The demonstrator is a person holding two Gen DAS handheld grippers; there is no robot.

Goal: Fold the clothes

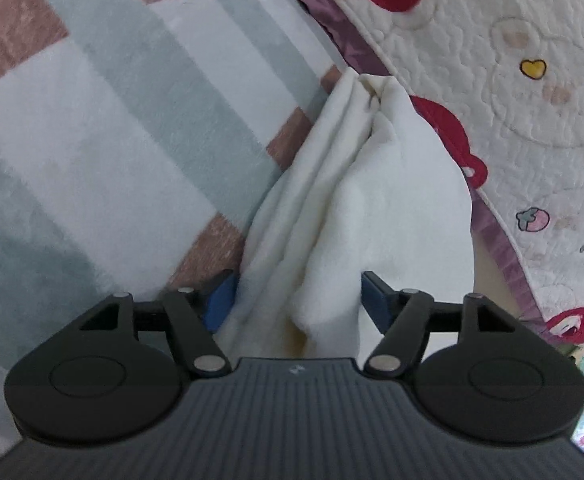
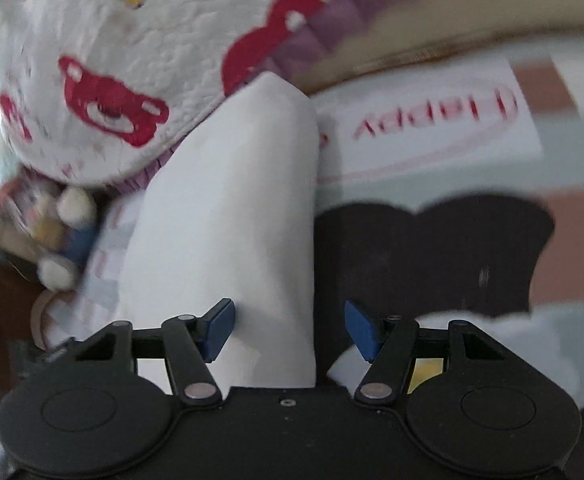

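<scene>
Both grippers, left gripper [image 1: 297, 300] and right gripper [image 2: 290, 330], hold the soft white cloth garment [image 1: 351, 208] between half-open fingers, stretched toward twelve o'clock above the striped rug [image 1: 92, 120]. Likely mid-fold; next, lay it flat.

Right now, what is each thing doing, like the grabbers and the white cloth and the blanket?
left gripper: fingers apart, white cloth bunched between them.
right gripper: fingers apart, the cloth runs between them; grip cannot be told.
white cloth: crumpled, hanging in folds, not folded.
bear quilt: spread out, its edge beside the cloth.
striped blanket: lying flat underneath.
</scene>
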